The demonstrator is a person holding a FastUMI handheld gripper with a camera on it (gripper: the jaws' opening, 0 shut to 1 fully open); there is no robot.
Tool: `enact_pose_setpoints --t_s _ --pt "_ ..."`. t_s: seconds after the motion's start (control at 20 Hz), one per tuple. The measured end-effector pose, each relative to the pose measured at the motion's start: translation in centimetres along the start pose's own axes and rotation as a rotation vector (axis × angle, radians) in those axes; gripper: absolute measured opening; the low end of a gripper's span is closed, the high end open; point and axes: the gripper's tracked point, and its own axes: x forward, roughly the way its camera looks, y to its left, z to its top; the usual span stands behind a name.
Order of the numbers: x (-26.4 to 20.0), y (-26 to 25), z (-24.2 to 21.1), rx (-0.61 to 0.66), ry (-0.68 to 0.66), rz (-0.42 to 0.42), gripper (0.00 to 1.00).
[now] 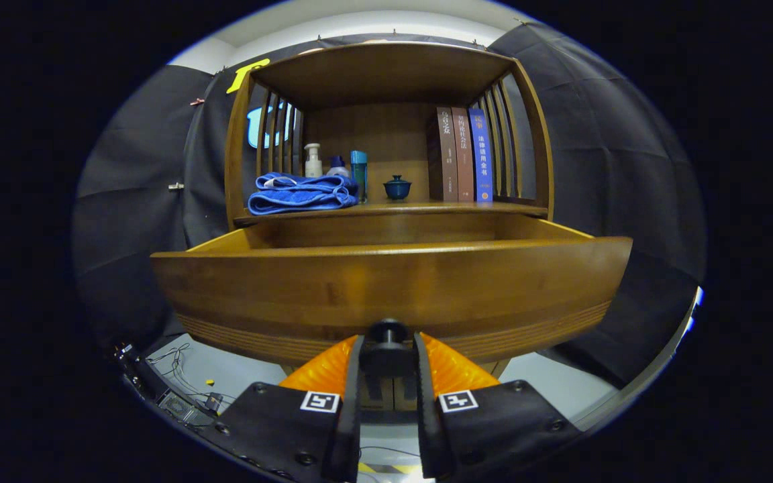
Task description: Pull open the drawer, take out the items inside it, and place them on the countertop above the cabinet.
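Gripper (387,349) clamped on one dark round knob (387,332), both fingers (354,376) pressing its sides, gap narrow. Knob fixed at bottom centre of drawer front, 12 o'clock from the fingertips.

One wooden drawer (386,288) pulled well out from the cabinet (386,74), front panel directly beyond the fingers. Inside of drawer hidden behind the front panel; contents not to be told.

One countertop shelf (427,209) above the drawer, at 12 o'clock from the knob. Counted on it:
- one folded blue towel (300,193), at 11 o'clock from the knob, lying at the shelf's near edge;
- three bottles behind the towel: one white pump bottle (313,161), one small blue-capped bottle (337,165), one tall teal bottle (359,173), side by side;
- one small dark-blue lidded cup (397,187), just beside the teal bottle, apart from it, near 12 o'clock;
- three upright books (460,155), touching one another, at 1 o'clock: two brown, one blue at the outer end.

Slatted sides on the cabinet, one set each at 10 and 2 o'clock. Loose cables (178,382) on the floor at 8 o'clock from the fingers.
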Motion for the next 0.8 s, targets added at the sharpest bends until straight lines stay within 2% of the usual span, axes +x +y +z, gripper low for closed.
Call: enact_pose_setpoints --t_s 0.25,0.35,0.4,0.6,0.8 --pt "-0.4 0.1 -0.4 -0.030 0.011 -0.002 0.39" --pt "-0.5 0.1 -0.4 -0.049 0.007 0.003 0.42" --pt "-0.7 0.4 0.1 -0.047 -0.006 0.011 0.48" --pt "-1.0 0.2 1.0 -0.083 -0.036 0.007 1.00" --pt "-2.7 0.2 2.9 -0.087 -0.068 0.016 1.00"
